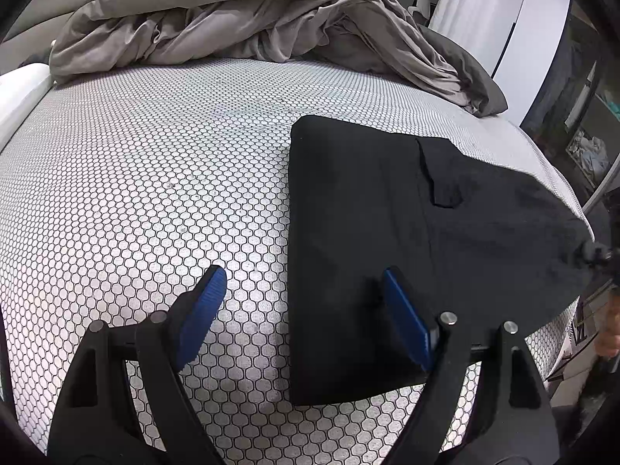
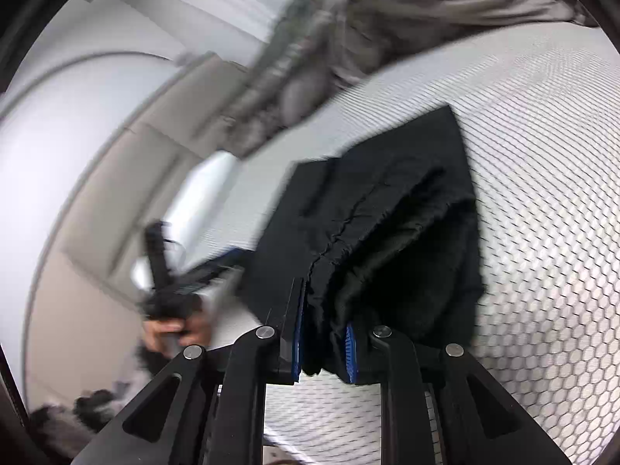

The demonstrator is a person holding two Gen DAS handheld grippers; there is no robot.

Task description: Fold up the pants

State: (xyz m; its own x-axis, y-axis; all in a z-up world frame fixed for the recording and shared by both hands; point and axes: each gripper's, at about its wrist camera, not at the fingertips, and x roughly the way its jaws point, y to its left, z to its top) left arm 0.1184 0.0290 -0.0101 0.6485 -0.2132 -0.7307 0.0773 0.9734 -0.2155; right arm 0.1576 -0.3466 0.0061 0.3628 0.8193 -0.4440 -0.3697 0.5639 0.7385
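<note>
Honeycomb-print mattress cover [image 1: 155, 178], white with black cell lines, fills most of your left wrist view; it's the surface everything sits on. Grey duvet [image 1: 240, 19] is bunched along the far edge, one corner trailing down toward the right side of the bed. A white curtain [image 1: 476, 4] and a dark shelving unit [image 1: 581, 116] sit off the bed's right side.

Black pants [image 1: 368, 232] are folded into a rough rectangle on the right half of the mattress, straight left edge, near edge close to the bed's front. Their right end is pulled out to a point toward the bed's right edge, off the flat.

Your left gripper [image 1: 302, 283] is just above the near-left corner of the pants, jaws spread wide: one blue pad over bare mattress, the other over the black fabric. Nothing is pinched.

Your right gripper [image 2: 325, 343] has its jaws pinching the gathered elastic waistband [image 2: 341, 232] of the pants, bunched fabric packed between the blue pads. That view is motion-blurred. It also shows your left hand [image 2: 174, 329] wrapped around the other gripper's handle, left of the pants.
</note>
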